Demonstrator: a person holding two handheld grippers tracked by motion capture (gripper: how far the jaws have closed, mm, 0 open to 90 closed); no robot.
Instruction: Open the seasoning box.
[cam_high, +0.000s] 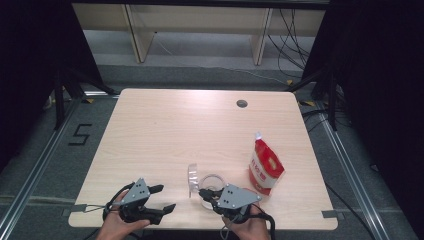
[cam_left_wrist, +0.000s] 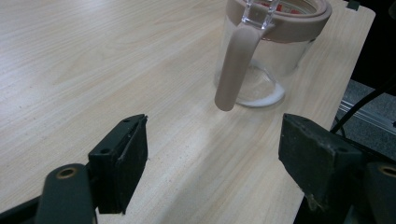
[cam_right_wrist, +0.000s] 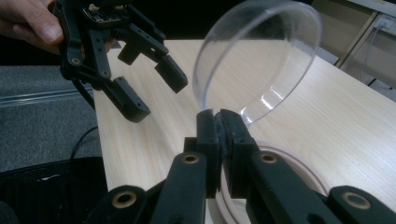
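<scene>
A clear glass jar (cam_high: 212, 181) with a pinkish collar (cam_left_wrist: 280, 21) stands near the table's front edge. Its clear round lid (cam_right_wrist: 257, 56) is swung up on edge, and my right gripper (cam_right_wrist: 219, 119) is shut on the lid's lower rim, just above the jar's pink ring (cam_right_wrist: 306, 168). In the high view the right gripper (cam_high: 204, 194) is at the jar's near side and the lid (cam_high: 191, 180) stands to the jar's left. My left gripper (cam_high: 164, 198) is open and empty, left of the jar. Its jaws (cam_left_wrist: 212, 140) face the jar's pinkish strap (cam_left_wrist: 236, 65) without touching it.
A red and white pouch (cam_high: 265, 167) stands upright to the right of the jar. The wooden table (cam_high: 175, 130) has a round cable hole (cam_high: 242, 103) at the back right. Dark curtains flank both sides, and cables lie on the floor beyond.
</scene>
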